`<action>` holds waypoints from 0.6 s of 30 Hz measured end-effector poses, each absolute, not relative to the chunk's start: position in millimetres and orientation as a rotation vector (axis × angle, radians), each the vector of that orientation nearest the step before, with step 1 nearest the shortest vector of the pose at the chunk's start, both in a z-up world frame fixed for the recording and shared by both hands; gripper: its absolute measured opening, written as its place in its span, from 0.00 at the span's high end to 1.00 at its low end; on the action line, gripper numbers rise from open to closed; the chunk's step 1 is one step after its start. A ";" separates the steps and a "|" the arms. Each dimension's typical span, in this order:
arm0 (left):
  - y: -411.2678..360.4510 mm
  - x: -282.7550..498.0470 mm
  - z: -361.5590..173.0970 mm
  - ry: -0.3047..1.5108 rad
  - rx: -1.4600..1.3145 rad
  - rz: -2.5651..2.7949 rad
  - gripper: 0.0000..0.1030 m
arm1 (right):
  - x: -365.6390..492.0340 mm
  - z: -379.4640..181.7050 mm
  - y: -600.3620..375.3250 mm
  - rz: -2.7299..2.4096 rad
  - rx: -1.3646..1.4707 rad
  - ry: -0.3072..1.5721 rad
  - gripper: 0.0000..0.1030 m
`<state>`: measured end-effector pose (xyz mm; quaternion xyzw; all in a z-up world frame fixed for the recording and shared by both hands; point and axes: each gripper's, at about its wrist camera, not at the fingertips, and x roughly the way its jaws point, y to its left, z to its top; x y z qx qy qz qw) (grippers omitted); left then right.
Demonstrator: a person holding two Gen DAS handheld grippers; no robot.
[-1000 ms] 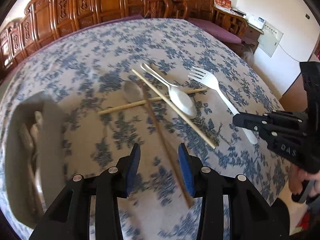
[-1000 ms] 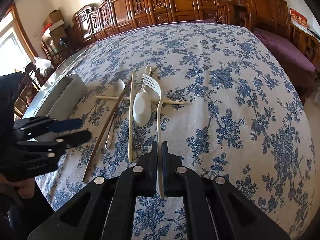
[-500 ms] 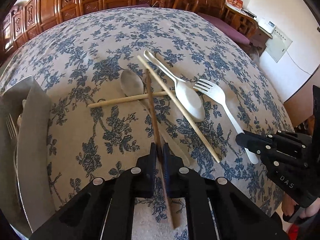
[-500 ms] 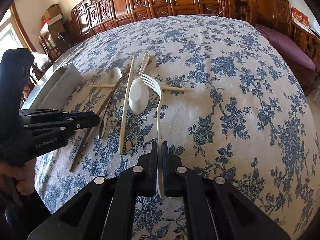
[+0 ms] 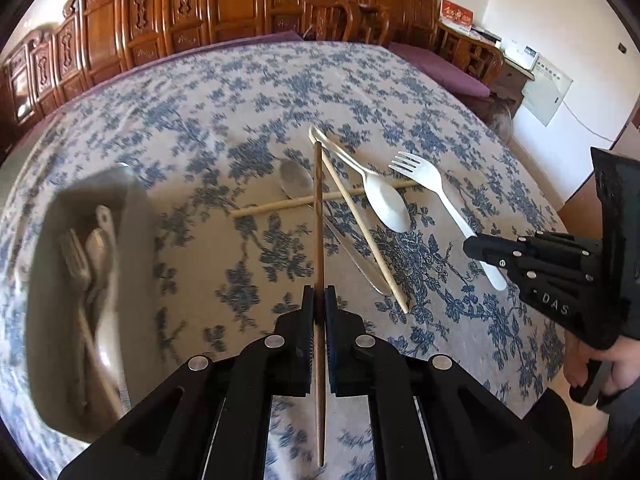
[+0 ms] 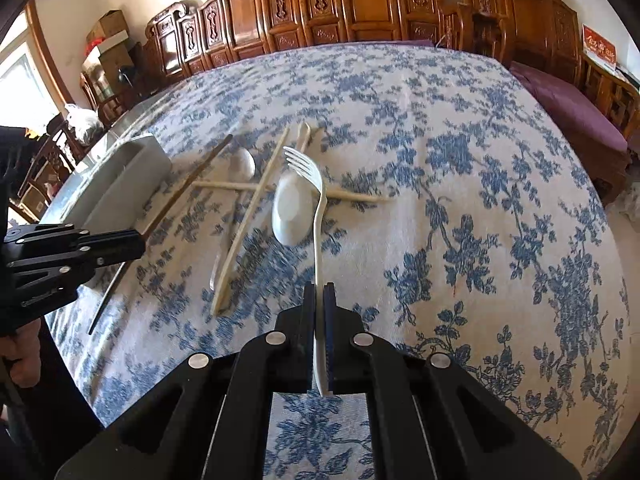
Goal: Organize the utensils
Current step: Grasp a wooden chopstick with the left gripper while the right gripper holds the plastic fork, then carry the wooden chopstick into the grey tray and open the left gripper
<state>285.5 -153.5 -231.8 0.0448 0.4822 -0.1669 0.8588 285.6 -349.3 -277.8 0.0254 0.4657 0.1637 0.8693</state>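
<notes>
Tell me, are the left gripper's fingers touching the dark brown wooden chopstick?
Touching. In the left wrist view the left gripper fingers are shut on the dark brown wooden chopstick, with no gap.

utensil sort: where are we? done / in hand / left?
Done: a few utensils, a fork among them, already lie in the grey tray.
In hand: left tongs are shut on the dark chopstick; right tongs are shut on the white fork.
Left on the tablecloth: white spoon, metal spoon, two pale chopsticks.
</notes>
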 end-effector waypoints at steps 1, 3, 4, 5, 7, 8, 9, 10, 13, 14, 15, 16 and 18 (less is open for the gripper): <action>-150.4 284.4 -227.7 1.005 0.095 -0.349 0.96 | 285.1 -275.1 -348.4 0.344 0.055 0.969 0.95; -144.7 282.7 -221.2 0.992 0.093 -0.345 0.96 | 283.2 -268.1 -343.9 0.351 0.060 0.956 0.95; -140.7 282.0 -216.8 0.982 0.094 -0.341 0.96 | 281.9 -265.5 -339.9 0.355 0.053 0.952 0.95; -137.4 281.3 -213.5 0.975 0.096 -0.337 0.96 | 280.6 -263.4 -335.9 0.356 0.046 0.949 0.95; -130.7 280.6 -207.2 0.962 0.100 -0.327 0.96 | 278.6 -261.0 -329.5 0.368 0.038 0.947 0.95; -126.7 279.8 -204.0 0.956 0.098 -0.320 0.96 | 277.1 -259.0 -325.1 0.374 0.033 0.945 0.95; -123.6 279.3 -202.0 0.952 0.095 -0.315 0.96 | 275.8 -257.4 -321.2 0.381 0.030 0.943 0.95; -118.8 278.6 -198.5 0.945 0.089 -0.308 0.96 | 274.3 -255.4 -316.4 0.390 0.026 0.940 0.95; -106.6 274.9 -188.4 0.914 0.084 -0.282 0.96 | 270.2 -249.9 -304.9 0.417 0.018 0.929 0.95; -103.2 274.2 -186.1 0.909 0.082 -0.276 0.96 | 268.4 -247.0 -300.2 0.428 0.014 0.924 0.95; -99.6 273.8 -184.0 0.905 0.080 -0.270 0.96 | 266.8 -245.0 -296.4 0.438 0.011 0.920 0.95; -95.3 273.7 -181.2 0.899 0.080 -0.262 0.96 | 265.5 -243.7 -293.5 0.445 0.009 0.918 0.95; -87.5 273.7 -177.2 0.891 0.077 -0.252 0.96 | 262.7 -240.7 -286.9 0.460 0.007 0.914 0.95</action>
